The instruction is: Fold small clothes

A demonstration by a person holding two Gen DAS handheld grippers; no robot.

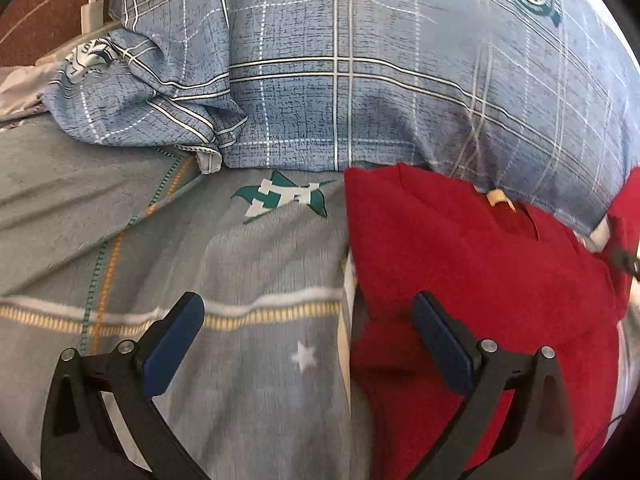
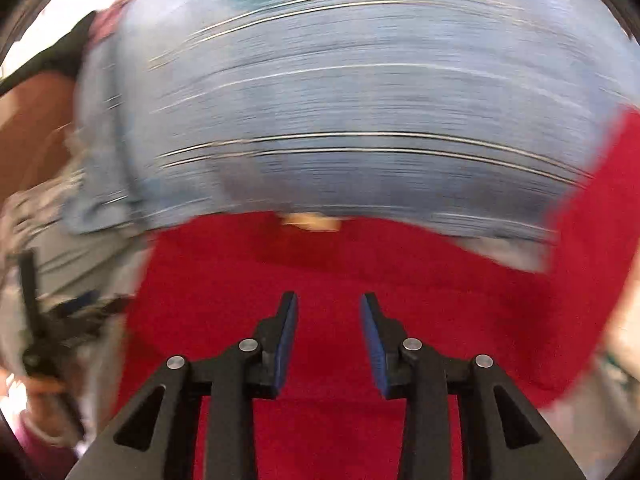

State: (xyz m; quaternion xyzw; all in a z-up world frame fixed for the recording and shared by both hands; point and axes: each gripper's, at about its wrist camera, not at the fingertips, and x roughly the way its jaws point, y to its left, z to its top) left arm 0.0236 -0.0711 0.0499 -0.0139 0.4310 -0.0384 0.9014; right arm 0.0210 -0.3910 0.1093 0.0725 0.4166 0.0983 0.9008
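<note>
A red garment [image 1: 480, 280] lies flat on the bed, its collar with a pale neck label [image 1: 496, 198] toward the pillow. My left gripper [image 1: 308, 304] hovers open over the garment's left edge, one blue pad above the sheet and the other above the red cloth, with nothing between them. The right wrist view is blurred. There my right gripper [image 2: 329, 300] stands over the middle of the red garment [image 2: 320, 264], jaws apart with only a narrow gap and nothing in it. A red sleeve [image 2: 600, 200] runs up at the right.
A large blue plaid pillow [image 1: 360, 80] lies just beyond the collar, a second crumpled one [image 1: 132, 92] at the left. The grey patterned bed sheet [image 1: 240, 360] spreads left of the garment. A white charger and cable [image 1: 92, 12] sit at the far left corner.
</note>
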